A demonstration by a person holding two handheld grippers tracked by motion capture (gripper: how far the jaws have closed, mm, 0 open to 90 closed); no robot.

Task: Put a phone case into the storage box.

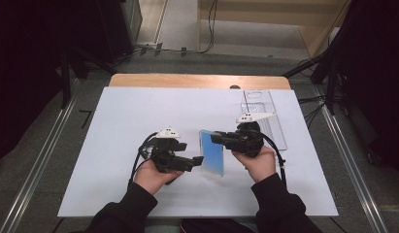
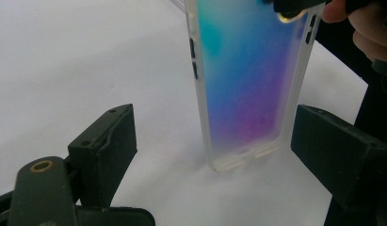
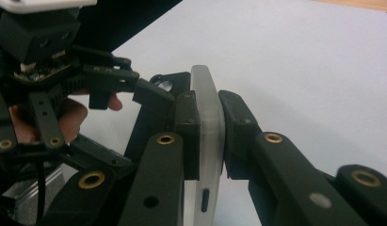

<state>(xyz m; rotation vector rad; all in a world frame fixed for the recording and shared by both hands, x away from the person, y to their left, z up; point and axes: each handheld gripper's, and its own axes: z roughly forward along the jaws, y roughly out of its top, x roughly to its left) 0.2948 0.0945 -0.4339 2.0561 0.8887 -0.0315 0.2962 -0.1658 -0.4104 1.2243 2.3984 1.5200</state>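
Observation:
A translucent phone case (image 1: 211,154) with a blue-to-purple gradient stands tilted on its lower end on the white mat (image 1: 134,111). My right gripper (image 1: 215,139) is shut on the case's upper edge. In the right gripper view the two pads (image 3: 233,117) clamp the frosted rim of the case (image 3: 206,89). My left gripper (image 1: 199,161) is open at the case's lower end. In the left gripper view the case (image 2: 247,80) stands between the wide jaws of my left gripper (image 2: 214,155), with a clear gap on the left side.
A clear plastic tray (image 1: 263,114) lies on the mat at the back right, behind the right hand (image 1: 259,165). The wooden table edge (image 1: 187,80) shows beyond the mat. Grey floor with rails runs along both sides.

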